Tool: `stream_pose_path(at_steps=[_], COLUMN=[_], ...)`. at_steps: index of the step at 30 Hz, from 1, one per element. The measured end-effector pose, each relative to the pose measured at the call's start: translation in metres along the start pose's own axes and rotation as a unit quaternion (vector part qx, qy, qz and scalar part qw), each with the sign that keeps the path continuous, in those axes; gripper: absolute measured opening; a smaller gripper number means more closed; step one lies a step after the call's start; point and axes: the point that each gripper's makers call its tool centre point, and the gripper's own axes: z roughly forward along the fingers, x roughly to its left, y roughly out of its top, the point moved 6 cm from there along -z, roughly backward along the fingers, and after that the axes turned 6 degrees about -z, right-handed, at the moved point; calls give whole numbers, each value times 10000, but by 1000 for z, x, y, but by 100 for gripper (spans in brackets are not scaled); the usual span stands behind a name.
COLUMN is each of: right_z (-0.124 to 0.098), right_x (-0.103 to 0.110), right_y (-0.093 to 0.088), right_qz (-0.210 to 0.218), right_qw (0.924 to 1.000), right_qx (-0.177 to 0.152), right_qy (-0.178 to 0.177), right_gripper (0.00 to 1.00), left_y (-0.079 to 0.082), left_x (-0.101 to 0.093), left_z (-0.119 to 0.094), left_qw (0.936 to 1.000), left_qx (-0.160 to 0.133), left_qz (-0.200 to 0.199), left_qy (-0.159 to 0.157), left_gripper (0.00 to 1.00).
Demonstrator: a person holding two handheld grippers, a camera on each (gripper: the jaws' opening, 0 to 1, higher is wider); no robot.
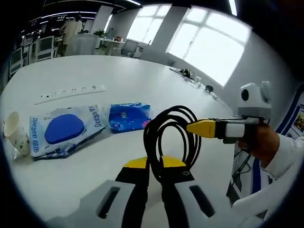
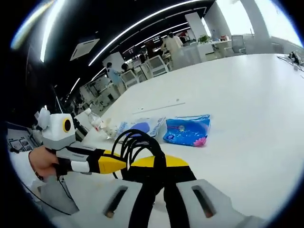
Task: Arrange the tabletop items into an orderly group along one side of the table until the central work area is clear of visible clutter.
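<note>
Black coiled cable held between both grippers above the white table.

Black cable [image 1: 172, 137], looped into an upright coil, sits pinched in the left gripper [image 1: 154, 166], whose yellow-tipped jaws are narrowed onto the bottom of the loop; in the right gripper view the same coil [image 2: 137, 142] rises from the right gripper [image 2: 159, 164], whose jaws also look closed around it. Each gripper shows in the other's view, coming in from the side, tip at the coil's edge [image 1: 202, 128], [image 2: 111, 164]. Ahead and to the left of the left gripper lie a small blue packet [image 1: 128, 117], then a larger white-and-blue wipes pack [image 1: 64, 130] and a paper cup [image 1: 14, 133], already in a rough row. The coil's long axis stands vertical, so my guess is it gets laid flat next to the blue packet, the left gripper being nearer.
</note>
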Motion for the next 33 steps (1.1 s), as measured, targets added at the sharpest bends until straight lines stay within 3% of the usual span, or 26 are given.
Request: stream_pose_path(at_steps=[15,33], right_z=[38,64], right_x=[-40,-61], right_y=[-16,-34], right_qz=[173,431], right_qw=[9986,9960], right_qx=[503,783], right_qy=[5,65], right_gripper=[1,1], left_y=[-8,-18], left_x=[26,46], left_z=[47,74], left_qw=[9974,9937], left_qx=[445,679], left_qz=[-571,-891], left_qy=[29,73], left_gripper=[5,6])
